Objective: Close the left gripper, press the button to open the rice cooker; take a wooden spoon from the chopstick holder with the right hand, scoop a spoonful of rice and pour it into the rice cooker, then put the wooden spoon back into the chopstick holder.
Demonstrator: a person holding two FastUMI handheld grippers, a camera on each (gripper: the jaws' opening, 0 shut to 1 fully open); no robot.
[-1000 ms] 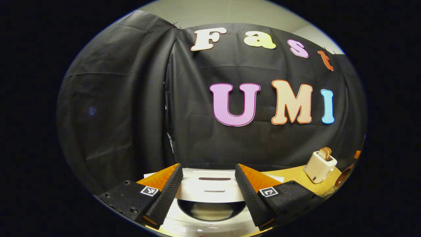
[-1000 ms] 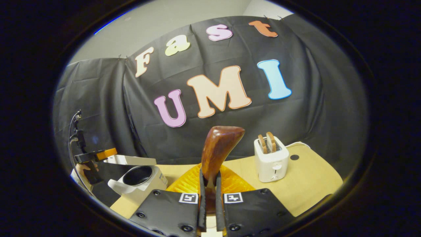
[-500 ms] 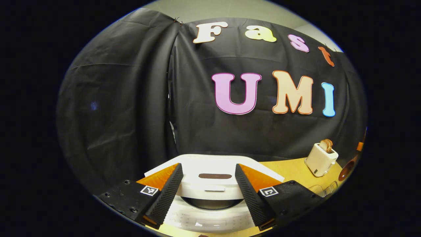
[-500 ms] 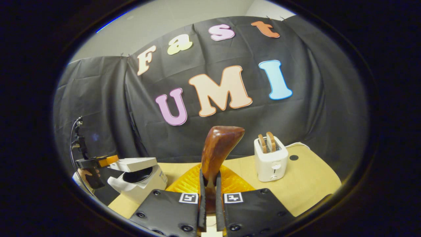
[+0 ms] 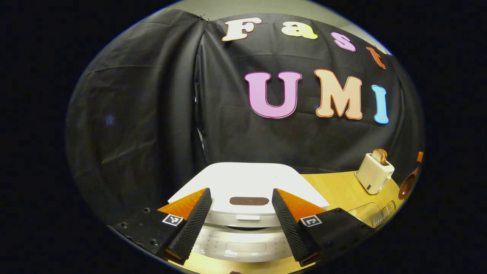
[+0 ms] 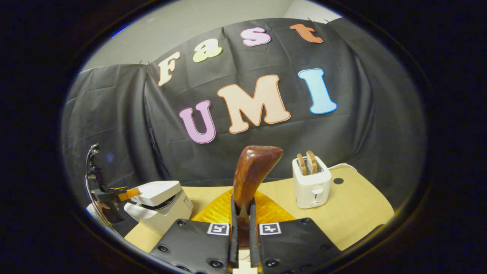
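1. The right gripper [image 6: 241, 213] was clamped on the handle of the wooden spoon [image 6: 253, 171], its two fingers pressed against it with only the handle between them; the spoon's bowl stood upright above the fingers, and I could not tell whether any rice lay in it.
2. The left gripper [image 5: 241, 213] was wide open and held nothing; its fingers stood on either side of the front edge of the rice cooker [image 5: 243, 190].
3. In the right gripper view the cooker's lid [image 6: 158, 189] sat low over the pot with a narrow dark gap under it, so it looked nearly shut, not latched; the left gripper was just beside its front.
4. The cooker stood at the left end of the table [image 6: 354, 205], and the toaster [image 6: 312, 182] stood well apart on the right. The chopstick holder I could not make out.
5. Judging by this, the step in hand was returning the spoon. The next move would call for carrying it upright to the holder and lowering it in before letting go.
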